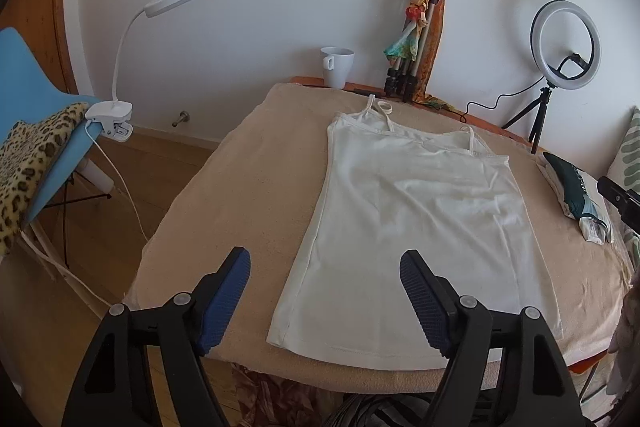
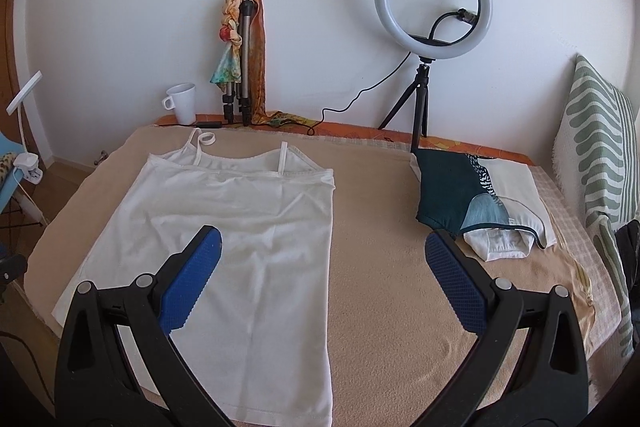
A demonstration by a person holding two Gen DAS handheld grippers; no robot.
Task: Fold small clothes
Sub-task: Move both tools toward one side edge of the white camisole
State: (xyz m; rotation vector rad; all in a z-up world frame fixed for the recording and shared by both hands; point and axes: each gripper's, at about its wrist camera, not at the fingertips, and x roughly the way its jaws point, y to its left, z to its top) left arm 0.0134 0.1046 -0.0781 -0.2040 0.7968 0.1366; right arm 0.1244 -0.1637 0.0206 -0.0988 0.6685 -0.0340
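Note:
A white strappy top lies flat and spread out on the beige cloth-covered table, straps toward the wall, hem toward me. It also shows in the right wrist view. My left gripper is open and empty, held above the hem's left corner. My right gripper is open and empty, held above the top's right side and the bare beige cloth.
A pile of folded clothes, dark green on top, lies at the right. A white mug, a folded tripod with scarves and a ring light stand at the wall. A clip lamp sits on a blue chair at the left.

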